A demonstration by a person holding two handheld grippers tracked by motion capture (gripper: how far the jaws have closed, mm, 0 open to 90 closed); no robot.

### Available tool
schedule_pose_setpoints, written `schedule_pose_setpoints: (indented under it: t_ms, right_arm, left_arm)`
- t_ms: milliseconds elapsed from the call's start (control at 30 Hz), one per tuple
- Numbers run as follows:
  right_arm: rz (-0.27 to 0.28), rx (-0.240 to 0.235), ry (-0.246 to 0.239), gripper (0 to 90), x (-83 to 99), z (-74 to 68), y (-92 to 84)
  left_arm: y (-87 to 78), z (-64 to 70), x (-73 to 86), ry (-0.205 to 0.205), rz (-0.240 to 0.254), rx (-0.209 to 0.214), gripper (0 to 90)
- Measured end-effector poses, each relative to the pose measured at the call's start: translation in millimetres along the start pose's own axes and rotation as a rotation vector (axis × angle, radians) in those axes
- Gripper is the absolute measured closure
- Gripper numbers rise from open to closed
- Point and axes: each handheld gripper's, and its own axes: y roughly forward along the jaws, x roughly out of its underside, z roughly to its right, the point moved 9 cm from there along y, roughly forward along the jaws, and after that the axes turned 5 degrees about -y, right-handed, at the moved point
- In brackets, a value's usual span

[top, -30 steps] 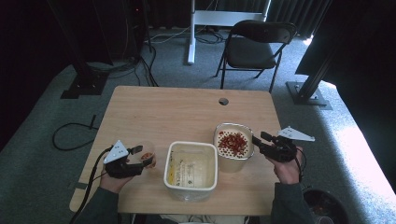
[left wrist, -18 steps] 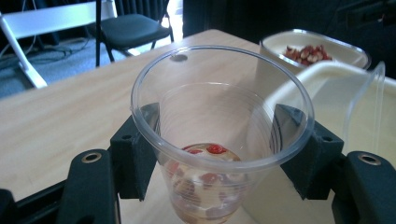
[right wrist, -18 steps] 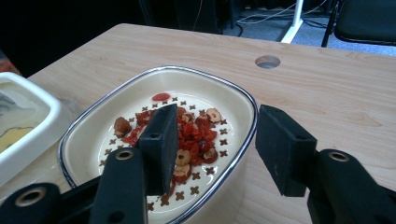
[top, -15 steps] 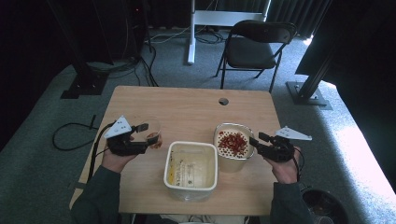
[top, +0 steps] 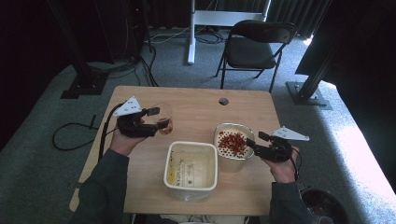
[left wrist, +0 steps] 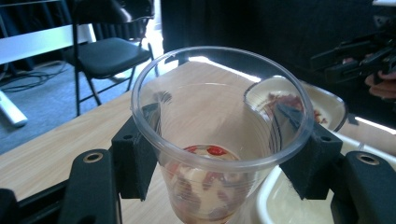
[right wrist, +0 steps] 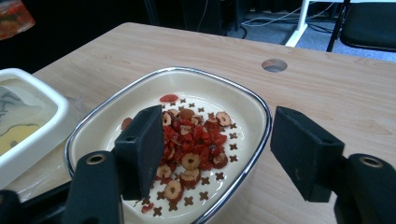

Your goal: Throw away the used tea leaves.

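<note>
Clear cup, upright, red bits inside

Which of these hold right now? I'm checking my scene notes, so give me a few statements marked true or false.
1. The left gripper is shut on the clear plastic cup. True.
2. The cup is empty. False: red and pale pieces lie at its bottom.
3. The right gripper grips the strainer dish. False: its fingers stand open over the rim.
4. The white tub sits between the hands. True.
</note>
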Motion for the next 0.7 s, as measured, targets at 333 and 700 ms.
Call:
schedule_pose_setpoints:
  t_ms: [333,700]
  right_arm:
    - [-0.008,0.022,-0.010,31.1,0.6,1.4,1.1]
    - [0.002,0.020,-0.014,29.9,0.0,1.2,1.8]
  left_arm:
    - [23.4,8.7,-30.2,0.031,0.007,0.054,35.9]
    - [50.3,19.3,-68.2,0.072,0.003,0.106,36.0]
